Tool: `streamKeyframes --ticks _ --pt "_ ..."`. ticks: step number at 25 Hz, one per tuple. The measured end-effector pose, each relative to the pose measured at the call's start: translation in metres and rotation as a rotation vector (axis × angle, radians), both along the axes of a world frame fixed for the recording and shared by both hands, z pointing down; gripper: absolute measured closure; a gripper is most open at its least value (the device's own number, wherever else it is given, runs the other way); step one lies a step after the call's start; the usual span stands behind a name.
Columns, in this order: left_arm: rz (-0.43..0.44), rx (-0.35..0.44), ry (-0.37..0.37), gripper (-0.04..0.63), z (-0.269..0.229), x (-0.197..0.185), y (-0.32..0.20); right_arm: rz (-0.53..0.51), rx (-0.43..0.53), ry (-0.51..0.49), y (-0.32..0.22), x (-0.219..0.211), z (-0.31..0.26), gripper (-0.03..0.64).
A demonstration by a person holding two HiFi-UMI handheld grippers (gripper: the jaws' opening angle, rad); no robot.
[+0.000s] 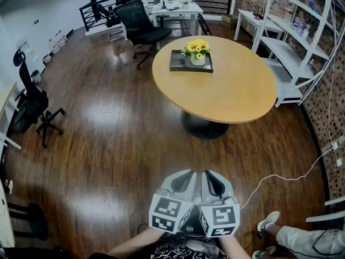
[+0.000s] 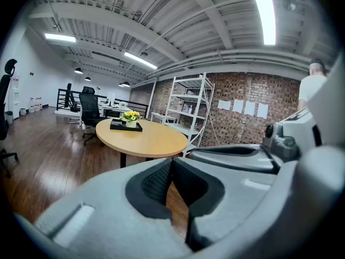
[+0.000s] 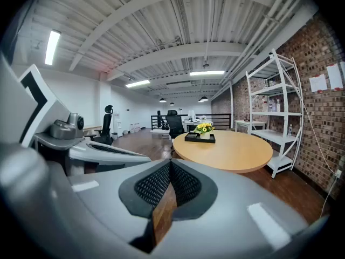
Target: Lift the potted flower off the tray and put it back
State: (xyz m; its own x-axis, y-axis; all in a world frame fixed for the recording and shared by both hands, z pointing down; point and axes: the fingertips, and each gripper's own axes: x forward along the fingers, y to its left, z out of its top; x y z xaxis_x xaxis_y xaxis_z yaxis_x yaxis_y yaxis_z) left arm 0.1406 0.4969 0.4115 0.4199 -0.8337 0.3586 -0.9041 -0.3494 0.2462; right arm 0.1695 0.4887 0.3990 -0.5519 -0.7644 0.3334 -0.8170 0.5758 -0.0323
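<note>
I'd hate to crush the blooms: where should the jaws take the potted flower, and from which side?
Take the potted flower by its pale pot, under the blooms, probably coming level from the table's near side: it stands upright on the tray, flowers spreading over its top.

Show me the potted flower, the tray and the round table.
potted flower (image 1: 197,47), head view, on the yellow blooms.
tray (image 1: 178,61), head view, on its bare left part.
round table (image 1: 226,90), head view, on bare tabletop.
</note>
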Motion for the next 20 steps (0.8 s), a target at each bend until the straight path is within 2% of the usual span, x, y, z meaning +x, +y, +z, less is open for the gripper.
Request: streamKeyframes --ticks 9,20 --pt "-0.012 -0.005 -0.016 0.591 0.007 -0.023 -0.059 0.001 -0.009 -0.018 -0.062 -0.017 0.010 0.612" --pt "-0.038 -0.037 -0.036 0.591 0.018 -0.042 -0.191 -0.031 -0.035 -0.028 -0.193 -0.039 0.021 0.609"
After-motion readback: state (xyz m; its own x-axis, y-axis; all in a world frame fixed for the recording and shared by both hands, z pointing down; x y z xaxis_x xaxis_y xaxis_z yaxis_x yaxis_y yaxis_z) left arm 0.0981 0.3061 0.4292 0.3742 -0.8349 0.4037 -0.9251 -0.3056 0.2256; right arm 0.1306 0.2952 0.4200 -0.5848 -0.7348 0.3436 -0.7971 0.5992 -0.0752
